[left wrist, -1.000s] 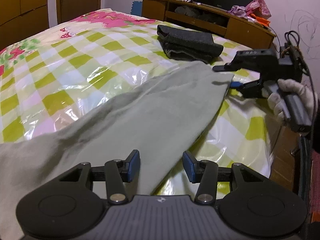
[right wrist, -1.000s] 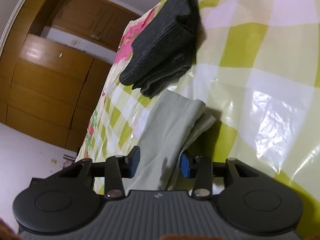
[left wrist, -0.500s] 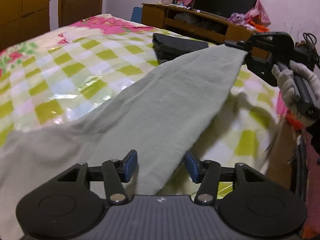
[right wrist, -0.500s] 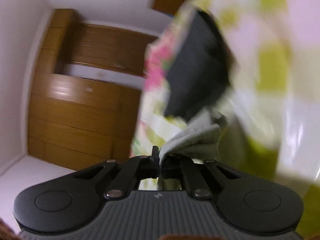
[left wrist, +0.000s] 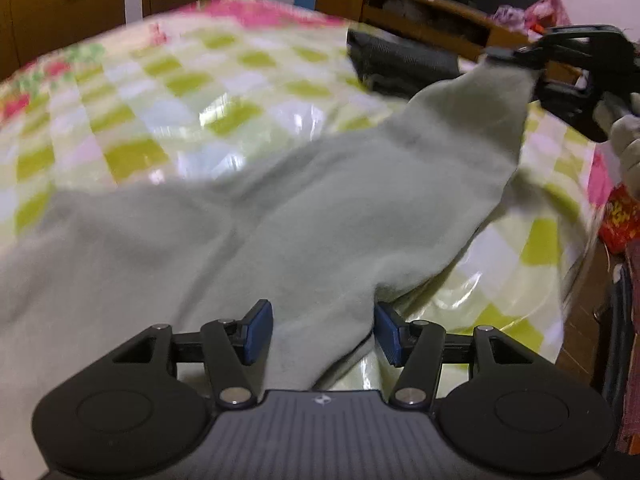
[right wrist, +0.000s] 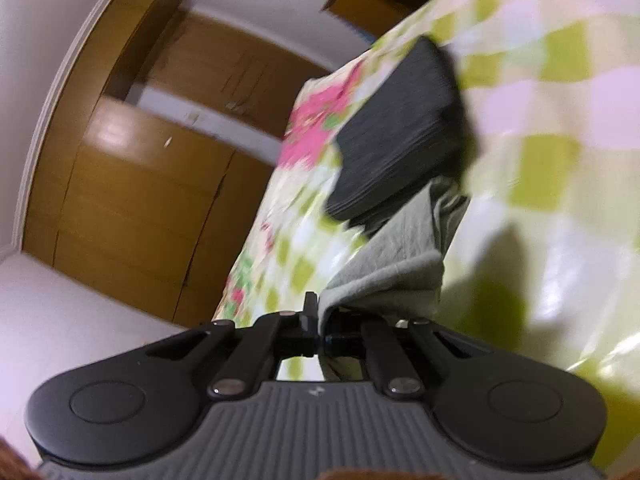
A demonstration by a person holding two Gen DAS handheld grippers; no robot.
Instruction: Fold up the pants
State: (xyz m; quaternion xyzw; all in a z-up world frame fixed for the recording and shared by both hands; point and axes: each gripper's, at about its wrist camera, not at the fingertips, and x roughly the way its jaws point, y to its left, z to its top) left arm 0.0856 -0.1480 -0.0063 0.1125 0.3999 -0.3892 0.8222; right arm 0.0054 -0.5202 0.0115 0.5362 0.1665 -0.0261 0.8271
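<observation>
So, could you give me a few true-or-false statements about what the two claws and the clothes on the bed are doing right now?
1. The right claw is clamped on an end of the pale green pants. True.
2. The left claw is squeezed shut on the pants. False: its pads stand apart, with the fabric lying between them, unpressed.
3. A folded dark garment lies on the checked bedspread beyond the pants. True.
4. The pants lie completely flat on the bed. False: the end in the right claw is lifted off the bedspread.
5. The hand holding the right claw is bare. False: it wears a light glove.
</observation>
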